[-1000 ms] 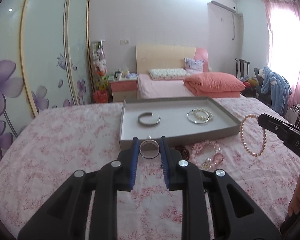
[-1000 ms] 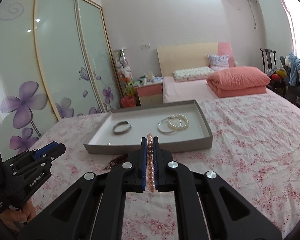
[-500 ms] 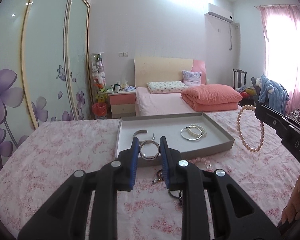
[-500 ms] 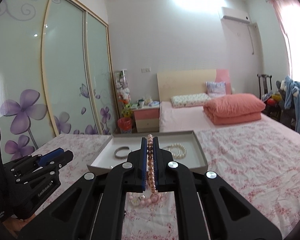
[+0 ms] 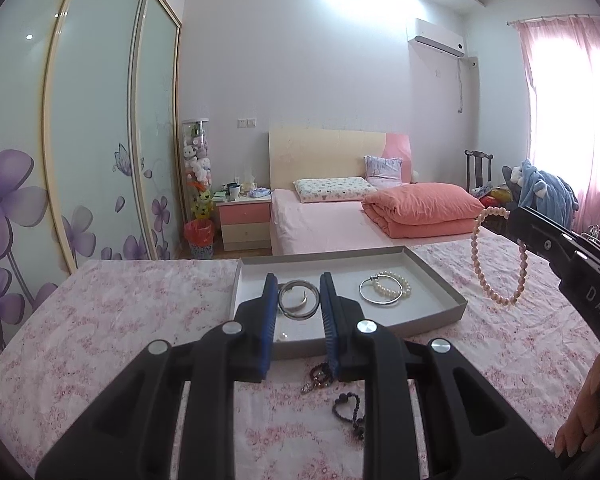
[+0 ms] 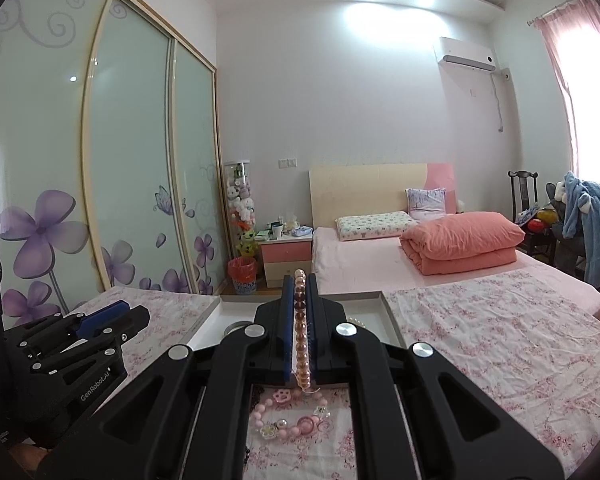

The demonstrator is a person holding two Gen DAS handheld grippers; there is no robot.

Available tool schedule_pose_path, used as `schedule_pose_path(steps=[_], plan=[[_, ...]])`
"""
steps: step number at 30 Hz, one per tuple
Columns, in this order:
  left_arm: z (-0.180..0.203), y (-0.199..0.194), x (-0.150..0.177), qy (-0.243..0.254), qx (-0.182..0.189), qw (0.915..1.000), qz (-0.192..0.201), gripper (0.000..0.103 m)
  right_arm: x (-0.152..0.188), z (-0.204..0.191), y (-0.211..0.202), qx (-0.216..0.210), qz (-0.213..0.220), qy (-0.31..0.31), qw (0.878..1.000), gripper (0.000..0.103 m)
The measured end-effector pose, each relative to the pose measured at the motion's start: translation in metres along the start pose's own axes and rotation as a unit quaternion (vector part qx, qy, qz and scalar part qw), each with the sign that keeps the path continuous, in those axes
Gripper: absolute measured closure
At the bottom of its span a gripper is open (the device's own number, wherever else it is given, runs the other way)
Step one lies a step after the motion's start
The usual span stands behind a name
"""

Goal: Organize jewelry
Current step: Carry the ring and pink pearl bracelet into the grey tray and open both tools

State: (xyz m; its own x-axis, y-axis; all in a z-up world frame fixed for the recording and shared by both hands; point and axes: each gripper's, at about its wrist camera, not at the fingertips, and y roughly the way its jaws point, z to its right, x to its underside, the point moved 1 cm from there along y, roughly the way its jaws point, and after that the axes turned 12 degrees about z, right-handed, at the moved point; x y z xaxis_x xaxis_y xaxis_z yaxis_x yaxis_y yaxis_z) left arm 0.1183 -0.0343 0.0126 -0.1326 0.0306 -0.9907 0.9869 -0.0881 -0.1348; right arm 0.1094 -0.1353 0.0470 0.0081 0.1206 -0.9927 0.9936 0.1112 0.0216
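A round silver metal bangle (image 5: 298, 300) is pinched by the left gripper (image 5: 299, 300)'s jaws; a pink pearl-bead bracelet (image 6: 300, 332) is clamped by the right gripper (image 6: 300, 316)'s jaws.

tray (image 6: 388, 316) mostly hidden behind right claw (image 6: 299, 300), dark beads (image 5: 348, 408) partly behind left claw (image 5: 298, 304)

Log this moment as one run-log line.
left gripper: shut on silver bangle | right gripper: shut on pink pearl bracelet | tray: ahead
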Motion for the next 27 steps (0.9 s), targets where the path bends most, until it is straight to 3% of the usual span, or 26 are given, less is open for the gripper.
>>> schedule_pose_path(steps=[15, 27], plan=[[0.001, 0.016, -0.006, 0.006, 0.001, 1.0, 0.002, 0.081, -0.004, 0.001, 0.01, 0.004, 0.001, -0.001, 1.0, 0.096], [-0.002, 0.071, -0.004, -0.004, 0.015, 0.9998, -0.014, 0.081, 0.011, 0.013, 0.069, 0.013, -0.034, 0.007, 0.999, 0.096]])
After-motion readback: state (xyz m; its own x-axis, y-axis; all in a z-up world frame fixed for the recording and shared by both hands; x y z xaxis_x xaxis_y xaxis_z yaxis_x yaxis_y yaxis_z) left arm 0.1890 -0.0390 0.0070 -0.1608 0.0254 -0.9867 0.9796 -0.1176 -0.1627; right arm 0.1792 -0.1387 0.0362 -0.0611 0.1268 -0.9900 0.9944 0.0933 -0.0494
